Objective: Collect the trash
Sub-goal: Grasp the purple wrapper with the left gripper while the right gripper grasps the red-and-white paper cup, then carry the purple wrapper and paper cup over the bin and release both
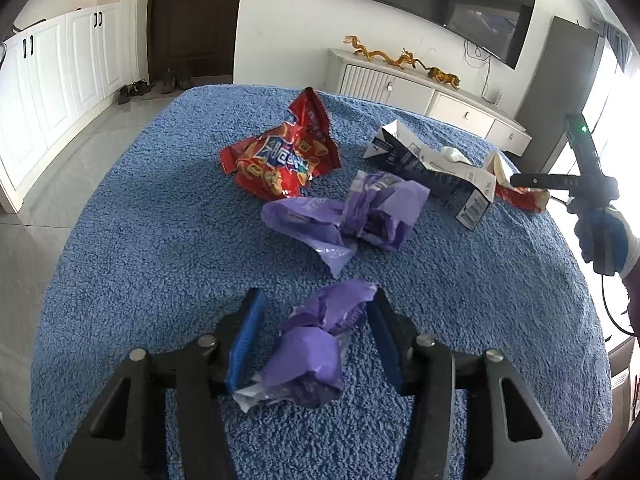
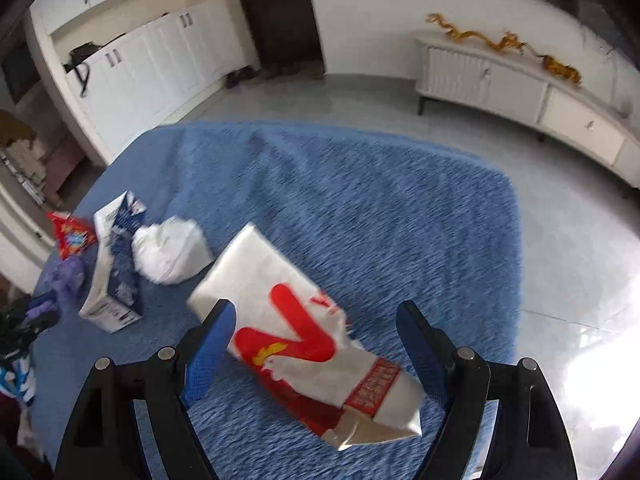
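Trash lies on a blue fuzzy cloth (image 1: 160, 240). My left gripper (image 1: 316, 304) is open, its blue pads either side of a crumpled purple wrapper (image 1: 312, 356). Beyond lie a second purple wrapper (image 1: 352, 216), a red snack bag (image 1: 280, 156) and a dark blue and white carton (image 1: 432, 168). My right gripper (image 2: 316, 312) is open over a white paper bag with red print (image 2: 304, 340). The carton (image 2: 114, 276), a white crumpled tissue (image 2: 170, 250) and the red bag (image 2: 70, 234) lie to its left.
The cloth's (image 2: 360, 200) edge drops to a tiled floor (image 2: 560, 260). A white low cabinet (image 1: 420, 96) with gold figurines and a TV stands behind. White cupboards (image 1: 52, 80) are at left. The right-hand gripper (image 1: 592, 184) shows at the left view's right edge.
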A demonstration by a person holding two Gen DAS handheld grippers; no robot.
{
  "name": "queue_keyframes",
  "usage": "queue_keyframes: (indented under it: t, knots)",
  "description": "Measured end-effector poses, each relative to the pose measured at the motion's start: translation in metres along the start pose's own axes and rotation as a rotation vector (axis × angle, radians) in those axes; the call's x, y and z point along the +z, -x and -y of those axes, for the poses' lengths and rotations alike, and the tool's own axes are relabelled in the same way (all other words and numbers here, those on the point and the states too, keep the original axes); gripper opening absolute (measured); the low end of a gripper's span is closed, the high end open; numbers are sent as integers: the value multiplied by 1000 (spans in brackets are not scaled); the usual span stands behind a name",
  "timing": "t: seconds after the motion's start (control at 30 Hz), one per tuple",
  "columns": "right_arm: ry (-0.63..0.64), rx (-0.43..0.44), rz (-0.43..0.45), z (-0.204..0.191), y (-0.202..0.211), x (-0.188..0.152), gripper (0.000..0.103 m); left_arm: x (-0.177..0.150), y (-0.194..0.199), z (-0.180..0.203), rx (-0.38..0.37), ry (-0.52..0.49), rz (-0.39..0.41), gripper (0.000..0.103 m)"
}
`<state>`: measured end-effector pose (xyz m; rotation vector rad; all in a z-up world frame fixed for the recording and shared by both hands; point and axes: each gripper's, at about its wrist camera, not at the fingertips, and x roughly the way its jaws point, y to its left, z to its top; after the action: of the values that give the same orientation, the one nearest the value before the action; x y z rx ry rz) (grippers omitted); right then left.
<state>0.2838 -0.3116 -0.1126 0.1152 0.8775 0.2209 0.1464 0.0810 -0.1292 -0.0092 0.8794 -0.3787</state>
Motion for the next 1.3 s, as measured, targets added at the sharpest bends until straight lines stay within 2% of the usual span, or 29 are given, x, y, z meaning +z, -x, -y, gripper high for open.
queue_keyframes:
  t: [0.03,0.1,0.23,0.3,0.33,0.37,0.53,0.7,0.87,1.13,1.3]
  knots:
    - [12,13,-10,-4,0,-2,81,0,0,0,3,1,2,46]
    - [34,23,-23,-12,0,-4,79,-2,1,0,-5,1,2,34]
    - [86,35,-74,-35,-5,-10,51,-5,3,6,8,-24,-10,32]
    - [128,-6,-84,-48,-7,-14,45,-8,4,12,25,-43,-16,30]
    - [128,-1,-85,-52,-6,-16,33,-10,5,15,31,-53,-17,30]
    - [124,0,-83,-54,-5,-17,30,-12,6,17,31,-57,-17,29]
    - [115,-17,-62,-72,7,-36,27,-23,14,22,2,-44,-15,28]
    - [83,13,-14,-85,40,-65,27,-32,21,29,-18,-48,-22,28]
    - [63,0,18,-96,76,-96,27,-35,24,53,-71,-78,-36,28]
    - [-15,-35,104,-69,140,-132,27,-38,27,111,-134,-188,-50,28]
    - [-58,-37,146,-55,161,-152,27,-36,33,148,-125,-250,-39,28]
